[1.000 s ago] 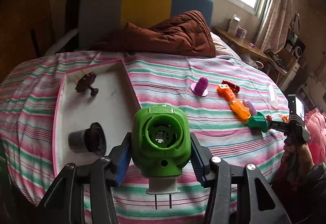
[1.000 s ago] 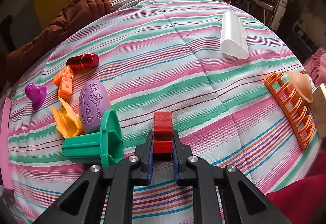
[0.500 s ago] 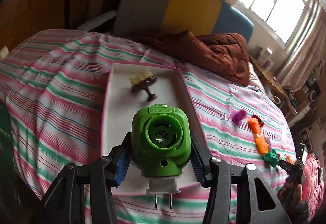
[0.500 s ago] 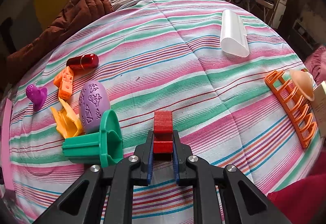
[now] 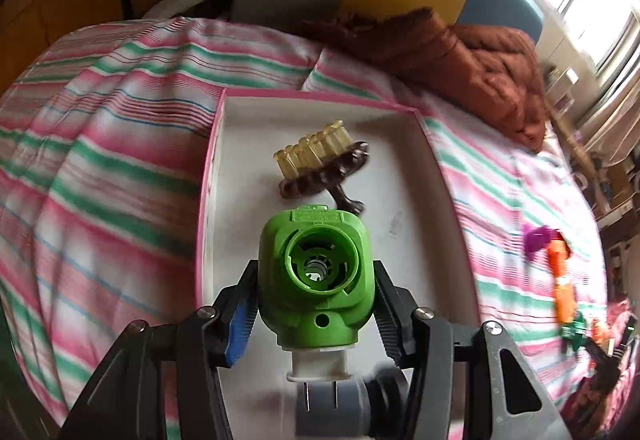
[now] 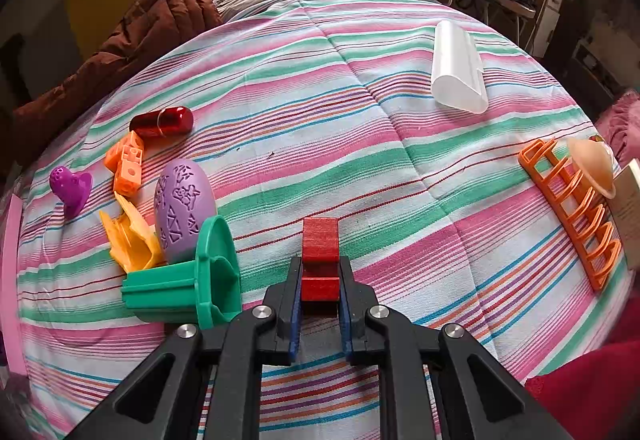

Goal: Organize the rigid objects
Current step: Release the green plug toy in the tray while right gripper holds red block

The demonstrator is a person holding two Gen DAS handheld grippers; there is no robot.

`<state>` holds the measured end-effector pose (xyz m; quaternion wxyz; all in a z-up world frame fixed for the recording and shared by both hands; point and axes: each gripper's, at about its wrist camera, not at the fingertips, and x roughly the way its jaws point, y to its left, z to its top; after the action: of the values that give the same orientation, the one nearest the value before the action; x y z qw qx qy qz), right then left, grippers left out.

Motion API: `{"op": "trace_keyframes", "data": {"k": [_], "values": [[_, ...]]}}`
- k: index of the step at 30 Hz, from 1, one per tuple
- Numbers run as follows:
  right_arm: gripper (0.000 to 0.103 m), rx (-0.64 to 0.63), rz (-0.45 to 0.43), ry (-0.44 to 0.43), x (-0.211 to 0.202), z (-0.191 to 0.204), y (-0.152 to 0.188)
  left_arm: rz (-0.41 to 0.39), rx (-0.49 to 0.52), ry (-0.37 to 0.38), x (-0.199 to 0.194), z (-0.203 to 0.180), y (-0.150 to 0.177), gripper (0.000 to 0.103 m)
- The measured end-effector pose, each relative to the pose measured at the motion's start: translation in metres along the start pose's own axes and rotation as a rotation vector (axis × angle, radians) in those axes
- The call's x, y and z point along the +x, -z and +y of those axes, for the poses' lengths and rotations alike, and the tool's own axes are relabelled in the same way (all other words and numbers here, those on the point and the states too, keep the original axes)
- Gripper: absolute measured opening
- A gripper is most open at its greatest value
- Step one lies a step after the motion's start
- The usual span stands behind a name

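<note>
Left gripper: its jaws pinched a chunky green plug by the sides, the ribbed pads pressed flat against the smooth plastic.
Green plug: rounded and boxy, with a round hollow in its face, a white collar below and two thin metal pins pointing down; it hung above the near part of the tray.
Tray: a shallow white rectangle with a pink rim, lying on the bed.
In the tray: a brown brush with stubby, translucent yellowish bristles lay on its side toward the far end; a grey and black cylinder sat at the near end, partly hidden behind the plug.
Right gripper: its jaws were nearly together, nipping a small red block with a grainy surface, low against the cloth.
Bedspread: woven cotton in pink, green and pale stripes, lightly creased.
Left of the red block: a green flanged spool on its side, a lilac egg cut with patterns, a crumpled-looking yellow piece, an orange block, a glossy red capsule and a purple cone.
Right side: an orange rack of open loops, and farther off a frosted white half-tube.
</note>
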<state>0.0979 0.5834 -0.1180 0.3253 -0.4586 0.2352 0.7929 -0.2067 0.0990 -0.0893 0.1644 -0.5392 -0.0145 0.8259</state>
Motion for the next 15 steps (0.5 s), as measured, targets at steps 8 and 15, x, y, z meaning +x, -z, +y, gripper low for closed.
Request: {"op": "trace_keyframes", "data": {"k": [8, 15], "values": [[0.015, 0.002, -0.002, 0.0, 0.0, 0.0, 0.0, 0.005, -0.015, -0.056, 0.024, -0.002, -0.031, 0.053], [0.015, -0.011, -0.007, 0.014, 0.0, 0.002, 0.0, -0.058, 0.02, -0.092, 0.002, -0.005, -0.028, 0.053]]}}
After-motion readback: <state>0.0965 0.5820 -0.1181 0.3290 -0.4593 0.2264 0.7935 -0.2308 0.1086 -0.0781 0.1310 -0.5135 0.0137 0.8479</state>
